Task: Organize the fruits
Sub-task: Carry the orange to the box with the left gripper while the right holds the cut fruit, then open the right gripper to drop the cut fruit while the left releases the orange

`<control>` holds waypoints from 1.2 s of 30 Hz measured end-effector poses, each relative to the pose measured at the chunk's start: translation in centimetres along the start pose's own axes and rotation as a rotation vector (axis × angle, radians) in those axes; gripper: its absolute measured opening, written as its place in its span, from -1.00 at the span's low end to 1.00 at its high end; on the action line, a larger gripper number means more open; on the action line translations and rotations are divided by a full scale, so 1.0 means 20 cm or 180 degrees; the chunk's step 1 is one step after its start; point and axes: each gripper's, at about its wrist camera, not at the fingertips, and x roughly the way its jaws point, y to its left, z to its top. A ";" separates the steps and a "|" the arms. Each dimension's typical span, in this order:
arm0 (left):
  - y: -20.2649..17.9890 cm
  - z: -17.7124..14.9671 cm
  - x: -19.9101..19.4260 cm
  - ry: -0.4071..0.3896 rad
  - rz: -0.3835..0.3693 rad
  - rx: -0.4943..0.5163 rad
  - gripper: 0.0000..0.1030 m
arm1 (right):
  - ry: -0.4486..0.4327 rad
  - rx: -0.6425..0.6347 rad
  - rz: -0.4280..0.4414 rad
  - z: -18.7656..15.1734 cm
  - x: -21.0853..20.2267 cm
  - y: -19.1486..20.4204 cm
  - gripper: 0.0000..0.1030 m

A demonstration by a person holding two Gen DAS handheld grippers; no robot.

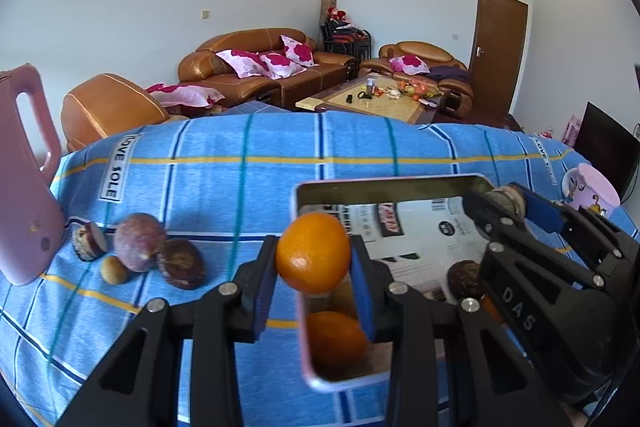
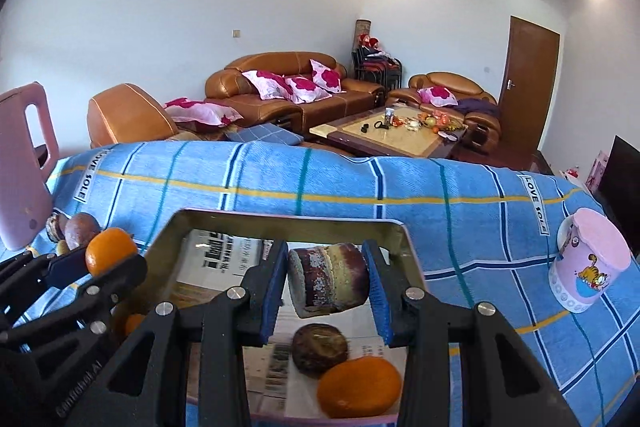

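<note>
My left gripper (image 1: pixel 313 261) is shut on an orange (image 1: pixel 313 251), held above the left rim of a pink-edged metal tray (image 1: pixel 380 183) lined with printed paper. My right gripper (image 2: pixel 328 281) is shut on a cut brown fruit half (image 2: pixel 328 277), held over the same tray (image 2: pixel 280 217). Inside the tray lie another orange (image 2: pixel 359 391) and a dark brown fruit half (image 2: pixel 319 349). On the blue checked cloth left of the tray sit a purple round fruit (image 1: pixel 139 242), two cut halves (image 1: pixel 181 263) and a small yellowish fruit (image 1: pixel 113 269). In the right wrist view the left gripper (image 2: pixel 110 259) shows at the left with its orange.
A pink jug (image 1: pixel 22 183) stands at the table's left edge. A pink cartoon cup (image 2: pixel 588 261) stands on the right side of the cloth. Beyond the table's far edge are brown sofas and a coffee table (image 1: pixel 380 99).
</note>
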 end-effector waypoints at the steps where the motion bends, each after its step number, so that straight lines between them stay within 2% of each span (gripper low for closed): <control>1: -0.02 0.00 0.01 0.0000 -0.0002 0.0006 -0.29 | 0.0028 0.0026 0.0006 0.00 0.01 -0.01 -0.21; 5: -0.07 -0.01 0.04 -0.0022 0.0074 0.0026 -0.28 | 0.0125 -0.0013 -0.0038 -0.01 0.05 -0.02 -0.21; 10: -0.07 -0.01 0.06 -0.0016 0.0059 -0.0008 -0.28 | 0.0299 0.0019 -0.0013 -0.02 0.11 -0.04 -0.21; 18: -0.04 -0.02 0.07 0.0024 -0.0100 -0.0093 -0.28 | 0.0441 -0.0024 0.0022 -0.03 0.16 -0.03 -0.21; 24: -0.04 -0.02 0.10 0.0103 -0.0197 -0.0130 -0.28 | 0.0507 0.0005 0.0109 -0.05 0.18 -0.05 -0.21; 36: -0.02 -0.02 0.09 -0.0001 -0.0107 -0.0129 -0.27 | 0.0576 0.0185 0.0419 -0.07 0.20 -0.07 -0.19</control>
